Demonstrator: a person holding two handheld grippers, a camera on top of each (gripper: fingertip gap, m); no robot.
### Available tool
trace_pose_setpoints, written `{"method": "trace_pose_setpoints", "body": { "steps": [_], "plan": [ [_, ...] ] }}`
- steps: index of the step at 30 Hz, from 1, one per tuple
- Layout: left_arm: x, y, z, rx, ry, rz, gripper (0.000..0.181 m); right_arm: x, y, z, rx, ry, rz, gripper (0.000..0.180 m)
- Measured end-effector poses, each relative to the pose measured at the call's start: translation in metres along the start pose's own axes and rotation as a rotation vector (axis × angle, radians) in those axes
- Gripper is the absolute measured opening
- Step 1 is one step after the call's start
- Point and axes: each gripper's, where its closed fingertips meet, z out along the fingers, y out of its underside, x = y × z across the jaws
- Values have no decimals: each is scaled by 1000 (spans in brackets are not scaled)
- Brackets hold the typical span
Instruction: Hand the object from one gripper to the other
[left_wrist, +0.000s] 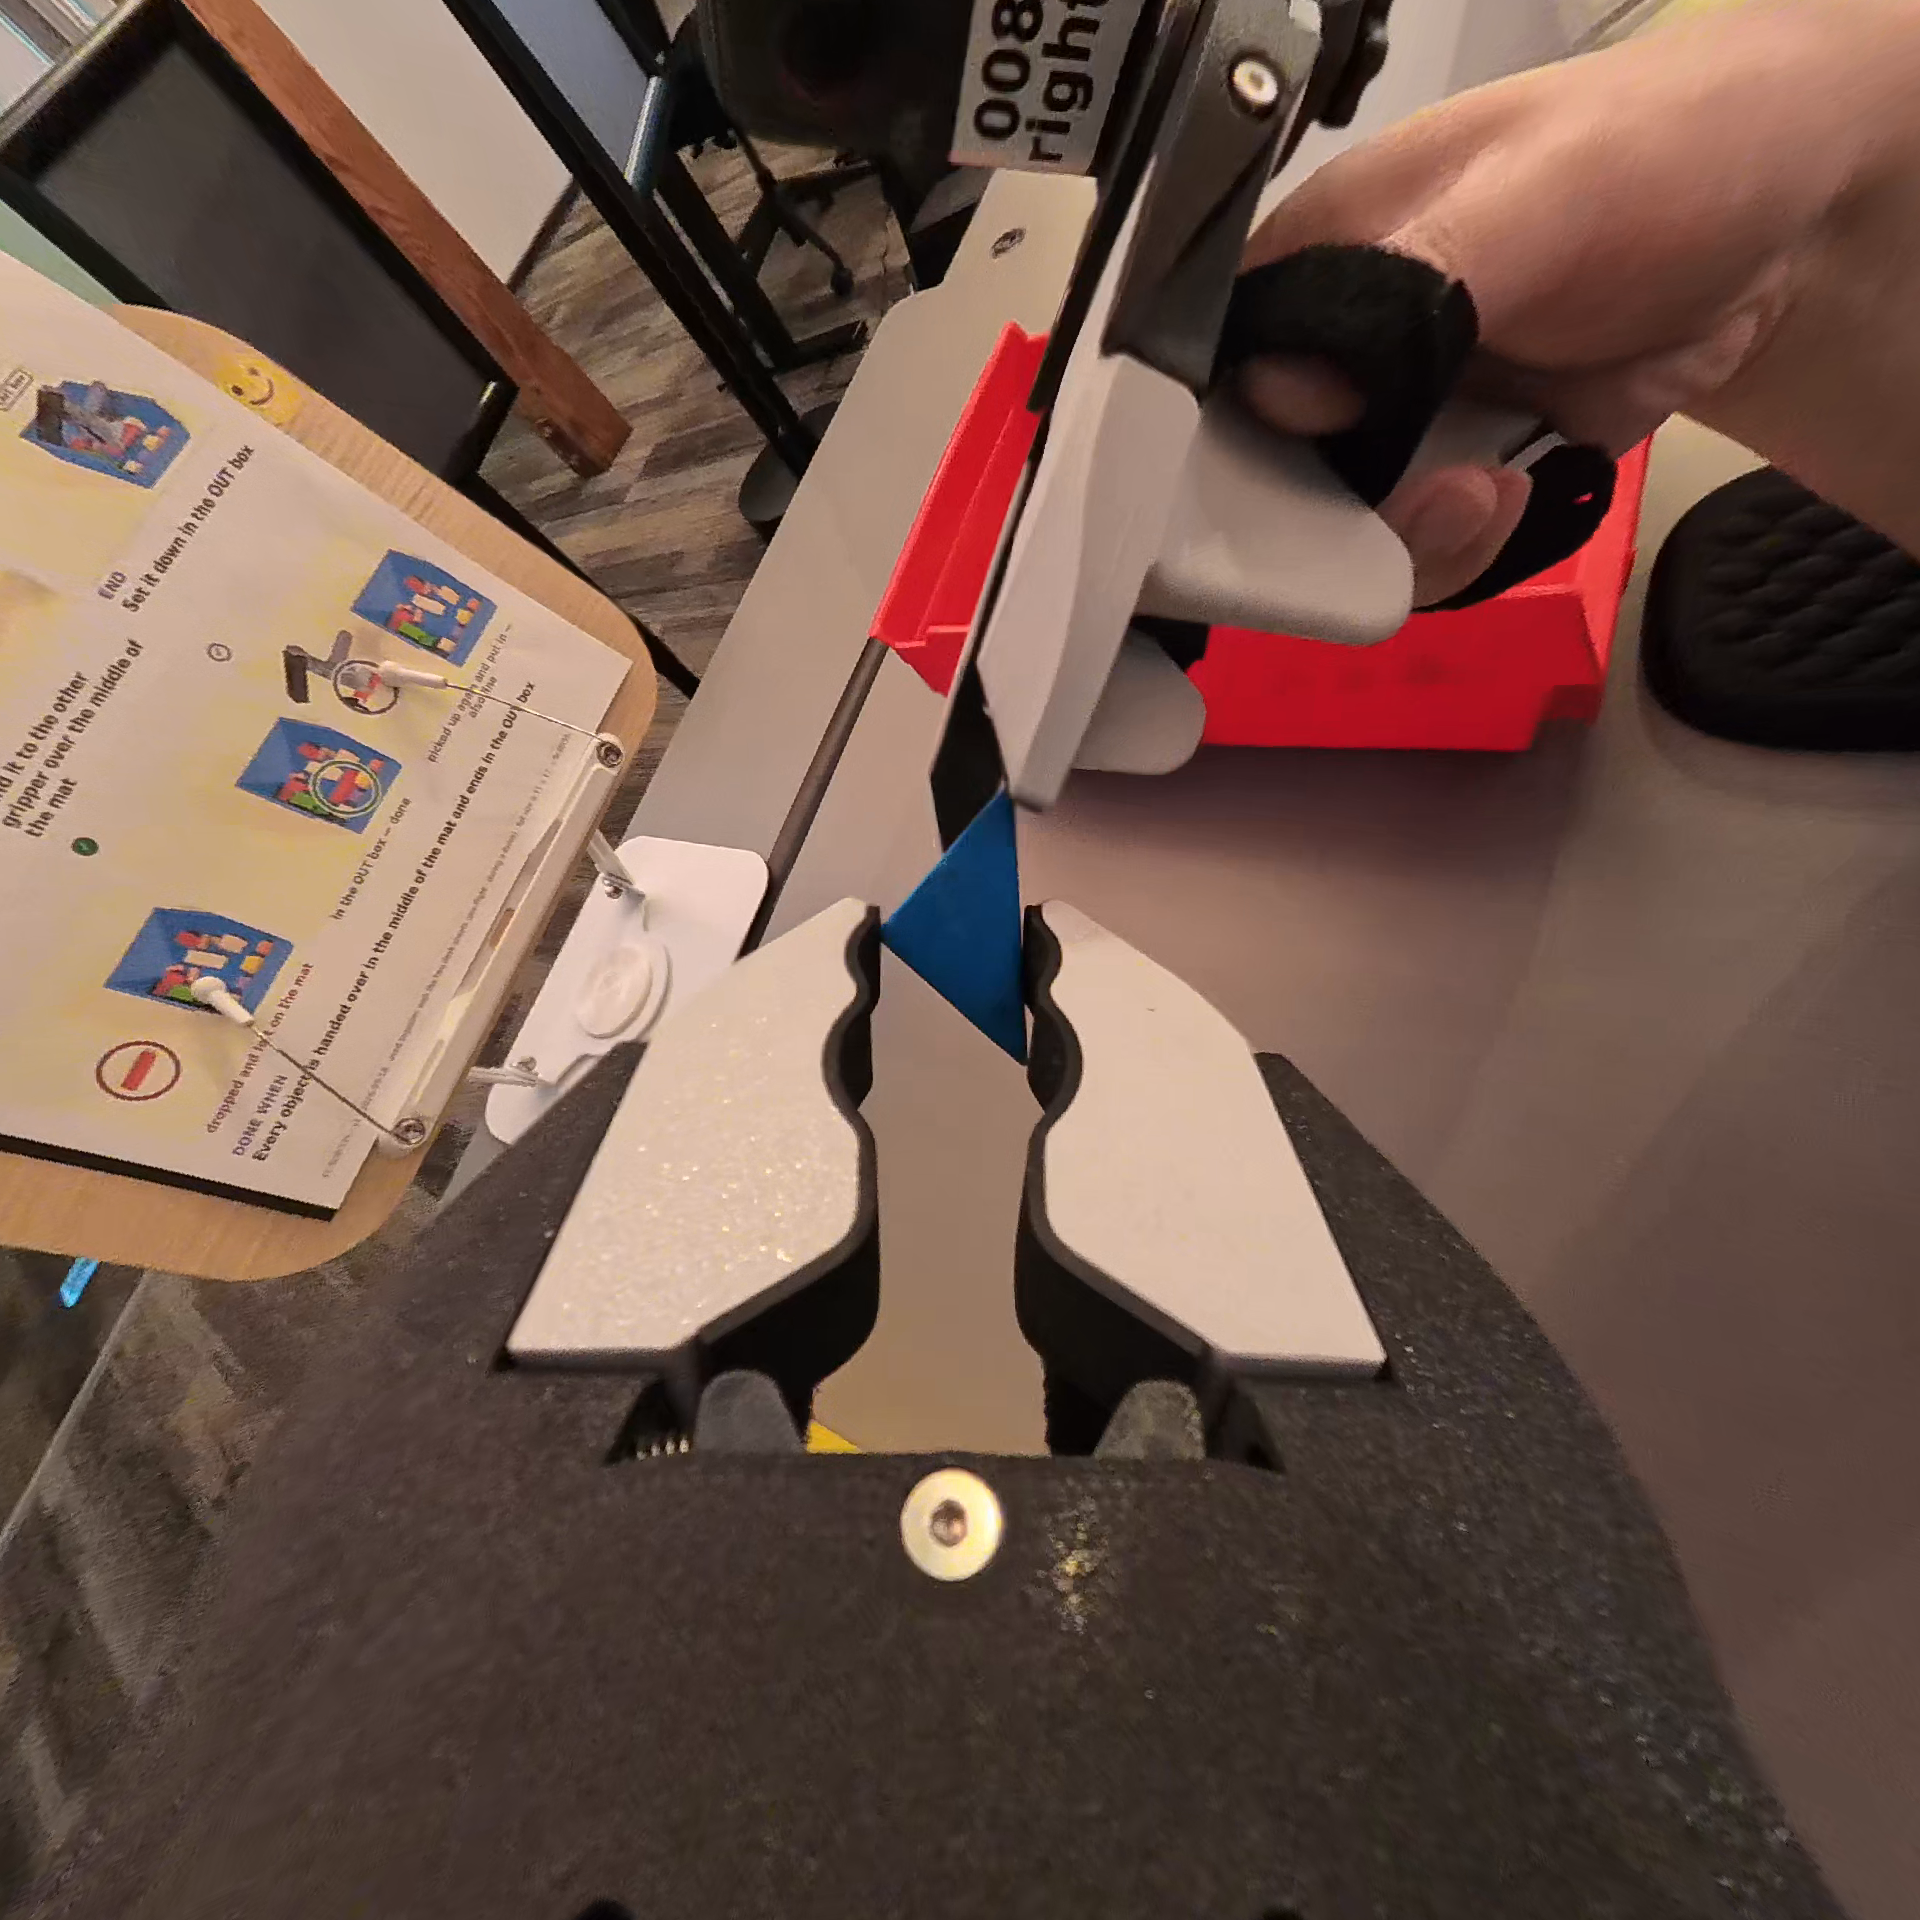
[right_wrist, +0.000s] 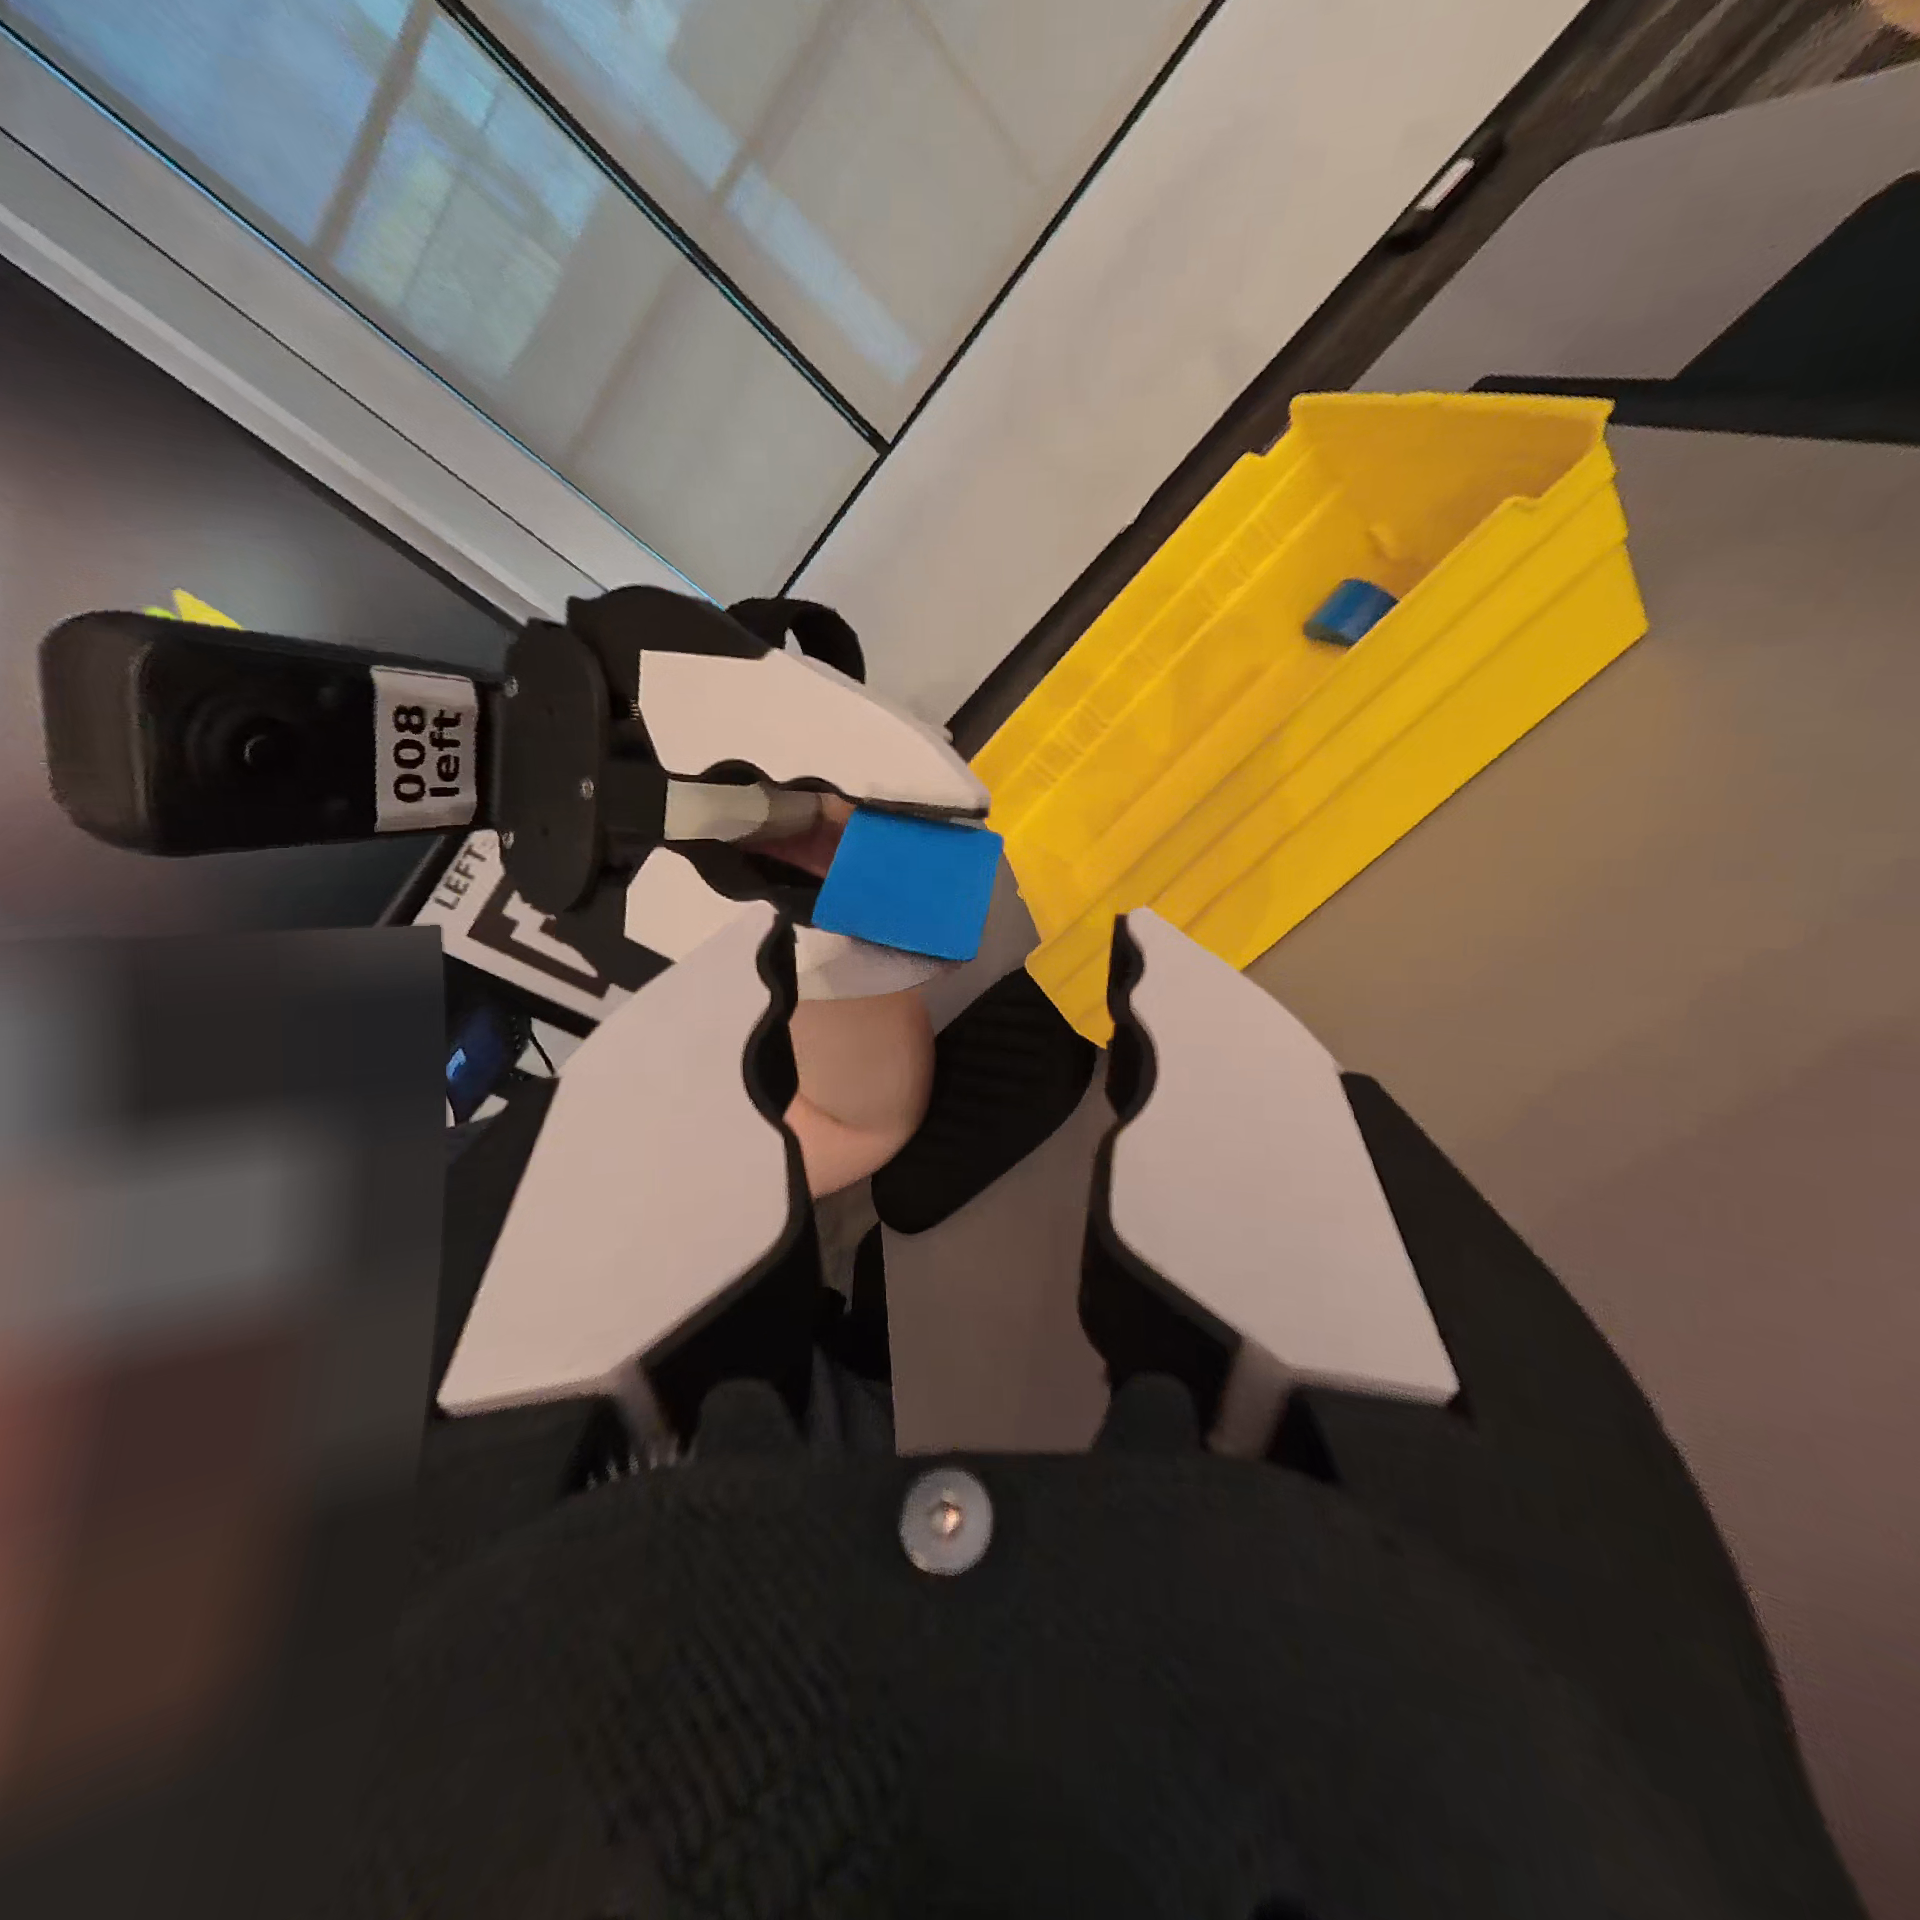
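A blue wedge-shaped block (left_wrist: 961, 940) is pinched between the fingertips of my left gripper (left_wrist: 951, 935), held above the grey table (left_wrist: 1455, 1091). In the right wrist view the left gripper (right_wrist: 956, 883) comes in from the left, shut on the same blue block (right_wrist: 904, 883). My right gripper (right_wrist: 951, 945) is open wide, its tips just short of the block, which sits toward its left finger. In the left wrist view the right gripper (left_wrist: 1049, 774) comes down from above, edge-on, its tip right at the block's top corner. A hand (left_wrist: 1610, 260) holds it.
A red bin (left_wrist: 1403, 686) stands on the table behind the right gripper. A yellow bin (right_wrist: 1247, 831) holds a small blue piece (right_wrist: 1345, 613). An instruction sheet on a wooden board (left_wrist: 312, 779) is at the left. A black padded mat (left_wrist: 1787, 623) lies at the right.
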Motion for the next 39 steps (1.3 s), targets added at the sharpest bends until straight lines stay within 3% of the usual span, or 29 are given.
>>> {"method": "trace_pose_setpoints", "body": {
  "steps": [2, 7, 11, 15, 19, 23, 27, 32, 39],
  "plan": [
    [3, 0, 2, -11, 2, 13, 25, -1, 3, 4, -13, -1, 0, 58],
    [4, 5, 8, -50, -25, 43, 25, 0, 8, 10, -40, -17, 13, 34],
    [4, 8, 9, -61, -23, 31, 25, 3, 8, 11, -41, -10, 3, 34],
    [9, 8, 10, -70, 16, -2, 55, 5, 7, 5, -53, -2, -26, 34],
    [7, 7, 1, -68, 21, -24, 61, 14, 3, -42, -103, 88, -107, 34],
    [6, 9, -10, -68, 44, -45, 60, 66, 20, -136, -208, 432, -148, 34],
    [5, 12, -14, -83, 44, -45, 59, 123, 56, -198, -333, 610, -65, 34],
    [7, 15, -14, -107, 51, -31, 59, 161, 112, -198, -584, 553, 54, 35],
    [11, 20, -12, -137, 61, -18, 58, 184, 132, -192, -737, 626, 86, 35]
  ]
}}
